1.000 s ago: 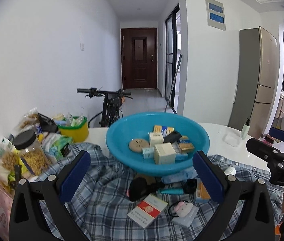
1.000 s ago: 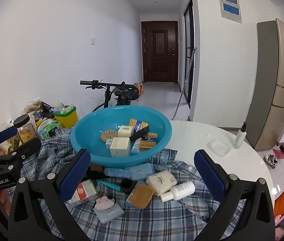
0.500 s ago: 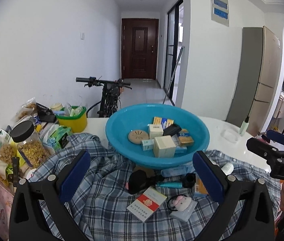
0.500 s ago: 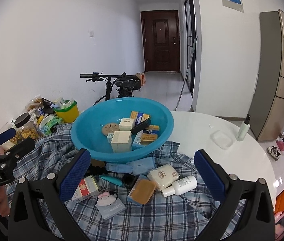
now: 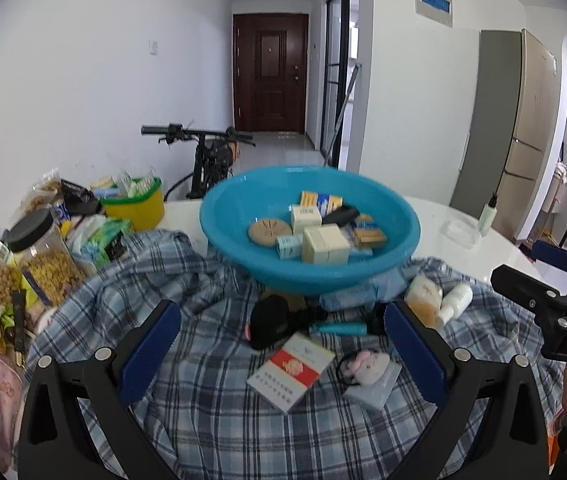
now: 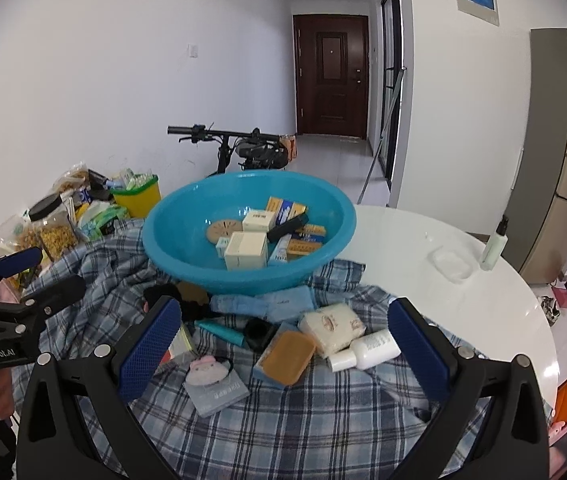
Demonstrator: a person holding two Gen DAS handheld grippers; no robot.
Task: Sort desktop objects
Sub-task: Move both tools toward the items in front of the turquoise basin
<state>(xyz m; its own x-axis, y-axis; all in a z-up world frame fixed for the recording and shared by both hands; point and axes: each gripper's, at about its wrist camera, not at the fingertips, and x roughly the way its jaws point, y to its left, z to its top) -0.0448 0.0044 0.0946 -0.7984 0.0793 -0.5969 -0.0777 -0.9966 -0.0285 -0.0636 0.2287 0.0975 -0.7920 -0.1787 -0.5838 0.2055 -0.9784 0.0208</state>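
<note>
A blue basin (image 5: 243,240) (image 6: 163,248) holding several small boxes stands on a plaid shirt (image 5: 211,420) (image 6: 303,420). In front of it lie a red-and-white cigarette pack (image 5: 289,372), a black pouch (image 5: 269,322), a teal tube (image 5: 337,327) (image 6: 219,330), a pink plush clip on a card (image 5: 365,364) (image 6: 209,368), a soap bar (image 6: 287,358), a wrapped pack (image 6: 331,328) and a white bottle (image 6: 371,350) (image 5: 457,298). My left gripper (image 5: 281,354) hangs open above the cigarette pack. My right gripper (image 6: 283,350) hangs open above the soap bar. Both hold nothing.
At the left stand a jar of snacks (image 5: 45,256) (image 6: 53,228), snack bags and a yellow tub (image 5: 135,204) (image 6: 137,196). A spray bottle (image 6: 495,244) and a clear dish (image 6: 451,264) sit on the white round table (image 6: 483,320). A bicycle (image 6: 243,152) stands behind.
Both grippers have risen and tilted down a little, so the table items sit higher in each view. Both stay open and empty. Nothing on the table has moved.
</note>
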